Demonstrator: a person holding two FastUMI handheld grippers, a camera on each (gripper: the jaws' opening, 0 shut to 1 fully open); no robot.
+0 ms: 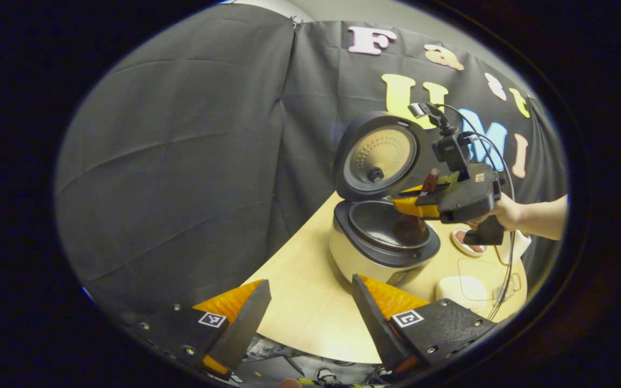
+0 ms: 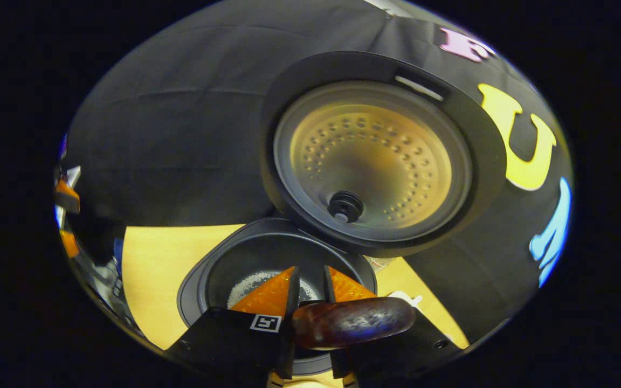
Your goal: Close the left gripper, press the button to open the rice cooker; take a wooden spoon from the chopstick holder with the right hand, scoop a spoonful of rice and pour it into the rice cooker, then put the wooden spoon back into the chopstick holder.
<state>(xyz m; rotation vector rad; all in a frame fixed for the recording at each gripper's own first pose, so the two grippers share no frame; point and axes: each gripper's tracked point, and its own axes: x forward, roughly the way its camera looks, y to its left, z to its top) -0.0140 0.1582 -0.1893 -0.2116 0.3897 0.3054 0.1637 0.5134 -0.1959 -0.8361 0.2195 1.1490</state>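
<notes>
Rice cooker (image 1: 383,237) right of centre, lid up. Right gripper (image 2: 310,280) clamps the wooden spoon (image 2: 352,321) over the pot, rice already inside. Left gripper (image 1: 310,307) wide, holding nothing, lower frame. Risk: spoon twisting in the pinch, spilling grains onto the table (image 1: 299,302).

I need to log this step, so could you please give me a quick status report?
Left gripper open, idle over the table. Right gripper shut on wooden spoon above open rice cooker; rice in pot. Nothing in the way.

The right gripper (image 2: 309,283) clamps the wooden spoon (image 2: 352,321) over the open rice cooker (image 2: 267,253), rice in its pot
</notes>
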